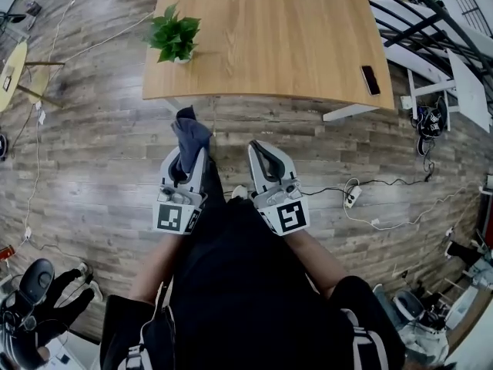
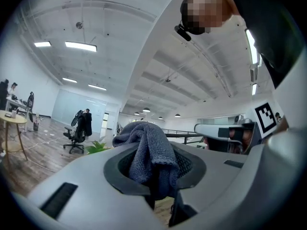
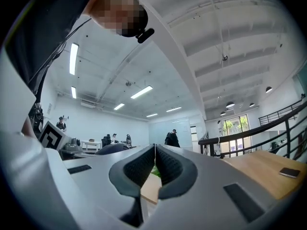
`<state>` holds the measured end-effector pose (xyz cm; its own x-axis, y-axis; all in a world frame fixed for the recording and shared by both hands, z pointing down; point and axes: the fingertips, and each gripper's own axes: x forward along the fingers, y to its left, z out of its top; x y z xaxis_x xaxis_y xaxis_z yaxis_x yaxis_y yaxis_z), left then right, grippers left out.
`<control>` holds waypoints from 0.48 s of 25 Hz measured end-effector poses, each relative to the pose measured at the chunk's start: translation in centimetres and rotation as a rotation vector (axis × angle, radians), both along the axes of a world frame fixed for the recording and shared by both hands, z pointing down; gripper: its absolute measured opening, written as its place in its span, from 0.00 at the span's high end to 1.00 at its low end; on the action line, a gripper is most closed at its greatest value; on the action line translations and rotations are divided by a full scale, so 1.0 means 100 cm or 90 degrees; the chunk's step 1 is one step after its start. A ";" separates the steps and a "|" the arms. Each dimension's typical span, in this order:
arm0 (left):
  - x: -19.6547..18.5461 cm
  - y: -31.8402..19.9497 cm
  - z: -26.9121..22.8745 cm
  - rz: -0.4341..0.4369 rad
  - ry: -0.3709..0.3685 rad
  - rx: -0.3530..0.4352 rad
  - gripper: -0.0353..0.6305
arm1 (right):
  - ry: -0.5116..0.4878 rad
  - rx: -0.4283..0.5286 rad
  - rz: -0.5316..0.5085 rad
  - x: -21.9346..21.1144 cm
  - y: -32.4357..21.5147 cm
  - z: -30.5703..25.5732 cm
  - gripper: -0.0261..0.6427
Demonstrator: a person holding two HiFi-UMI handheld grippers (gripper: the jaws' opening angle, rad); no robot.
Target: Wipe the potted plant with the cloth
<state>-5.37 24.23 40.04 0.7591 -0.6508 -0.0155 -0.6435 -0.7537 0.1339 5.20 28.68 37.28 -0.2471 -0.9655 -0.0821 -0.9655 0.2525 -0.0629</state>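
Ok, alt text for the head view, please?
The left gripper holds a dark cloth short of a wooden table; the shut, empty right gripper is beside it. A potted plant stands at the table's near left corner.

Slate-blue cloth (image 1: 189,136), green-leaved potted plant (image 1: 174,35), pale wood table (image 1: 293,45), grey-brown plank floor (image 1: 92,153)

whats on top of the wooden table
On the table: a plant at the near left corner and a dark phone by the right edge. Leaves cover most of the pot.
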 end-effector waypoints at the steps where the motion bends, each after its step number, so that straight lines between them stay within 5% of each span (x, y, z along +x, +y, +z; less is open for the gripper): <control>1: -0.003 -0.008 0.002 0.001 -0.015 0.014 0.77 | -0.003 -0.003 -0.006 -0.005 -0.013 -0.002 0.93; 4: -0.011 -0.030 0.011 0.023 -0.056 0.025 0.78 | -0.006 0.000 -0.029 -0.023 -0.054 -0.012 0.93; 12: -0.038 -0.114 0.032 0.014 -0.078 -0.004 0.77 | 0.023 -0.058 -0.084 -0.054 -0.146 0.001 0.93</control>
